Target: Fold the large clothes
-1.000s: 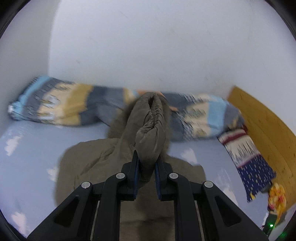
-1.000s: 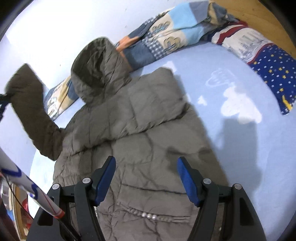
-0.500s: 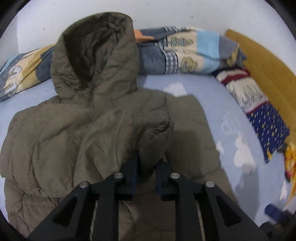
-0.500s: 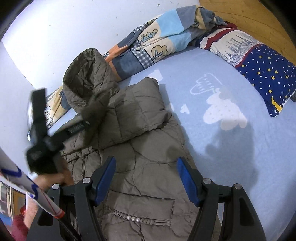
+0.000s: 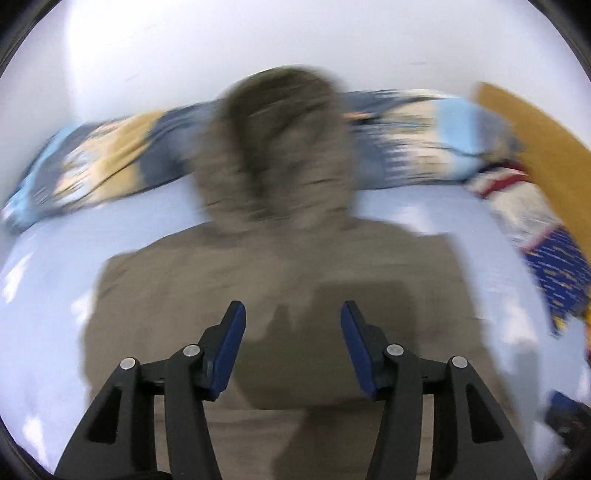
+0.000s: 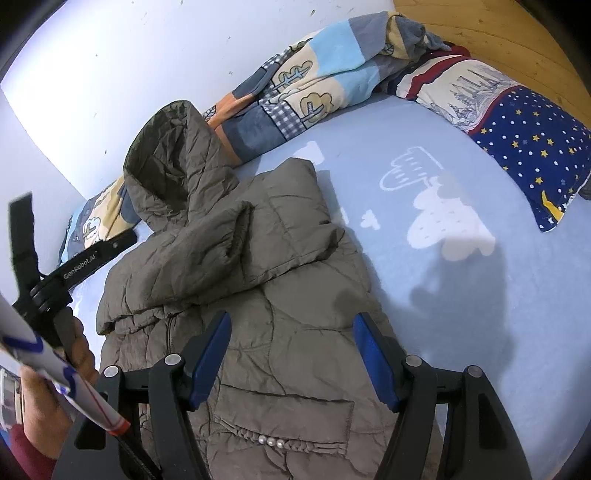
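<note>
Bed (image 6: 461, 295) with pale blue cloud-print sheet against a white wall; patchwork blanket (image 6: 314, 81) bunched along the far edge, starry pillow (image 6: 532, 155) far right, wood headboard (image 6: 498, 33) behind it.

Jacket (image 6: 295, 295) lies flat mid-bed, hood (image 6: 166, 155) propped on the blanket at the far end. Left sleeve (image 6: 207, 251) now lies folded across the chest, cuff near centre.

Left gripper (image 5: 291, 343): jaws have just been opening, nothing between them, sleeve released. Its view is heavily motion-blurred. Right gripper (image 6: 291, 354): spread wide, empty, hovering over the near hem by the pocket (image 6: 284, 424).

Step in hand, as I read it: first sleeve is in, the right one looks already tucked, so the body fold is probably next. To do it well:
- clear the left gripper straight off so the cuff doesn't drag back out
- press the sleeve flat before the next fold; padding traps air and springs back
- pinch at a seam or the hem, not mid-panel

Materials: olive-grey quilted shell, thin, crinkly, likely slippery. Puffy stitched panels, elasticated gathered cuff, pearl bead trim on the pocket. Hood is bulky and holds its shape.
</note>
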Tool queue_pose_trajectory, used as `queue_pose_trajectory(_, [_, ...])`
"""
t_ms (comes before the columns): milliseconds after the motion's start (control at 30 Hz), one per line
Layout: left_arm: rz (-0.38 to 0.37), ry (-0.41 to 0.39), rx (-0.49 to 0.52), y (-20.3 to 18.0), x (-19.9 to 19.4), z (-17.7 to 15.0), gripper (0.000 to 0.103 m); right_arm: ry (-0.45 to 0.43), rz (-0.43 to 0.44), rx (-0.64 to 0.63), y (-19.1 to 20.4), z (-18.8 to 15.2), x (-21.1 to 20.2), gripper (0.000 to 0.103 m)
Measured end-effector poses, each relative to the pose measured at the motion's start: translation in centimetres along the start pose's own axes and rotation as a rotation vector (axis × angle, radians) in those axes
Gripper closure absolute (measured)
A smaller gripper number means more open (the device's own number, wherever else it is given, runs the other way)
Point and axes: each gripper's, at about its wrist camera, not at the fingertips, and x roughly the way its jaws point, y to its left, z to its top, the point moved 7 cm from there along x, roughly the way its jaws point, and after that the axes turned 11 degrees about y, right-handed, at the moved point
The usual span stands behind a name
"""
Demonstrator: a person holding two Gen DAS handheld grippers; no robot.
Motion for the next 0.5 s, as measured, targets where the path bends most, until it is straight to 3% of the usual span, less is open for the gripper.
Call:
queue_pose_trajectory(100, [0.088, 0.053, -0.116, 5.8, 2.6, -1.0, 0.051, -0.001, -0.004, -0.011, 0.3, 0.1, 0.1, 0.029])
queue_pose_trajectory(167, [0.100, 0.105, -0.169, 8.3, 4.7, -2.0, 0.050, 0.000, -0.007, -0.011, 0.3, 0.1, 0.2, 0.029])
queue_pose_trajectory(267, [0.090, 0.181, -0.163, 8.8, 7.5, -3.2, 0.047, 0.010, -0.011, -0.012, 0.3, 0.1, 0.7, 0.029])
queue_pose_trajectory(367, [0.133, 0.181, -0.123, 8.3, 6.7, -2.6, 0.047, 0.020, -0.003, -0.009, 0.4, 0.0, 1.0, 0.029])
queue_pose_trajectory(500, [0.066, 0.078, -0.128, 8.0, 2.2, -2.2, 0.047, 0.012, 0.002, -0.016, 0.8, 0.0, 0.7, 0.029])
